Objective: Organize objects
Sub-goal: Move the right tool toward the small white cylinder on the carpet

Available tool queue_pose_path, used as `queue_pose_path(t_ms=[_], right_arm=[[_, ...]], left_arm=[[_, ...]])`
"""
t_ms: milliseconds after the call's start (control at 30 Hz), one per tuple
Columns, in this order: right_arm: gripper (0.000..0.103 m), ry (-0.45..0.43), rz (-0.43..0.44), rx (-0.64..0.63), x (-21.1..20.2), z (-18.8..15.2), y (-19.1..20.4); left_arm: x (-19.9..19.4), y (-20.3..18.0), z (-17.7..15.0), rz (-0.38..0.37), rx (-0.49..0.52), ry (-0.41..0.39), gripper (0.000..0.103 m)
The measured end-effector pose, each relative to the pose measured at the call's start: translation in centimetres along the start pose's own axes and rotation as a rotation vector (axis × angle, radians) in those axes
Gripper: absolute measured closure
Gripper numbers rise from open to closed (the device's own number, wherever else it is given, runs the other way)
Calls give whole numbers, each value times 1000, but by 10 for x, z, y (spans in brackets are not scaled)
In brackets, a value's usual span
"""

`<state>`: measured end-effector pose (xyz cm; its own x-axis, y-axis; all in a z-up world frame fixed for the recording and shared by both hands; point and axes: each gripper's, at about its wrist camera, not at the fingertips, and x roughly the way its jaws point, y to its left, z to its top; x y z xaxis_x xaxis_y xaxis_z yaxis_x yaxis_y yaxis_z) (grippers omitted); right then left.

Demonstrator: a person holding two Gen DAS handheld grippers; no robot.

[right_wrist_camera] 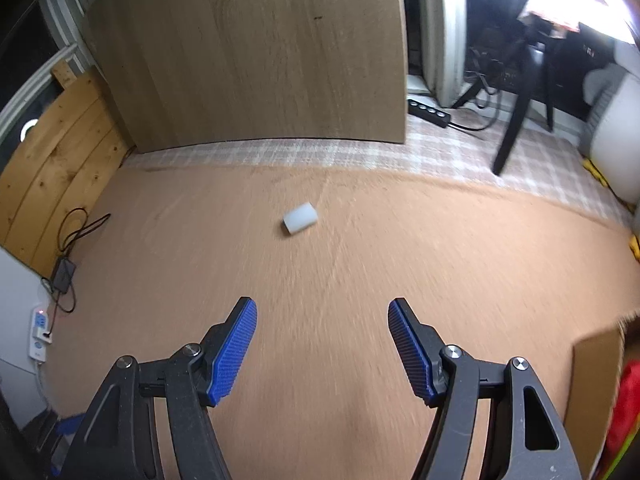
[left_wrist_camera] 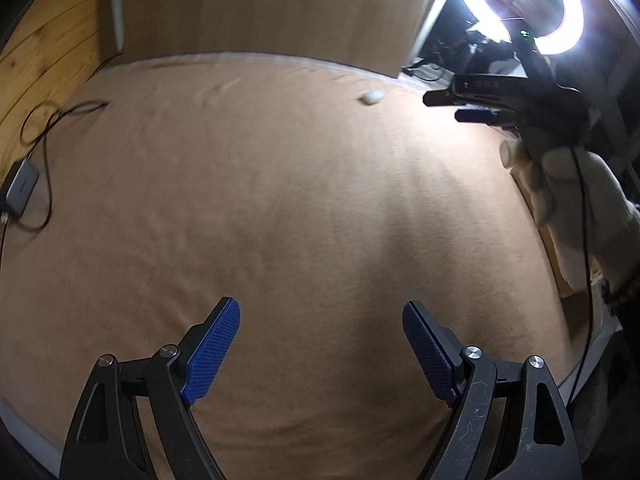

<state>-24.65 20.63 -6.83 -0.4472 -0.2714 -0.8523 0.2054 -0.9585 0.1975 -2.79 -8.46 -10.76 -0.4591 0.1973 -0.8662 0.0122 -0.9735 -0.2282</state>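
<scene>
— Two grippers, and what are they holding?

— Neither holds a thing. The left gripper [left_wrist_camera: 320, 354] has its blue fingers [left_wrist_camera: 212, 354] spread wide over bare tan cloth [left_wrist_camera: 280, 200]. The right gripper [right_wrist_camera: 322, 350] is just as wide apart, nothing between its pads.

— Where is the thing to be tidied?

— One small white cylinder [right_wrist_camera: 300, 218] lies on its side on the cloth, at about twelve o'clock from the right gripper, well apart from its fingertips. From the left wrist it is a pale blurred speck [left_wrist_camera: 372, 97] near one o'clock, far off by the cloth's far edge.

— Can you say what it is?

— No. Too smeared to tell; the right view is streaked with motion blur.

— Anything else?

— A tall wooden board [right_wrist_camera: 248, 56] stands behind the cloth at twelve. At nine o'clock a black cable [right_wrist_camera: 78, 228] runs to a small dark adapter [right_wrist_camera: 63, 274]. At four o'clock a cardboard flap [right_wrist_camera: 592, 392] and something red [right_wrist_camera: 628, 404] are cut off by the frame. In the left view the right gripper [left_wrist_camera: 476, 108] shows side-on at two o'clock, under a glaring ring light [left_wrist_camera: 568, 12], and the gloved hand [left_wrist_camera: 580, 184] holding it is blurred.
</scene>
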Motion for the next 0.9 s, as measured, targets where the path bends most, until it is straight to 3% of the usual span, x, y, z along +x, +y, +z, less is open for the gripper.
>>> queue_pose_path(t_ms=[433, 800, 900], right_arm=[[39, 54, -6, -32, 73, 42, 16], [39, 43, -56, -89, 95, 55, 26], [44, 46, -68, -119, 98, 54, 31]], left_arm=[[6, 24, -13, -10, -74, 38, 17], [20, 27, -10, -21, -95, 69, 17], [23, 25, -10, -26, -94, 72, 17]])
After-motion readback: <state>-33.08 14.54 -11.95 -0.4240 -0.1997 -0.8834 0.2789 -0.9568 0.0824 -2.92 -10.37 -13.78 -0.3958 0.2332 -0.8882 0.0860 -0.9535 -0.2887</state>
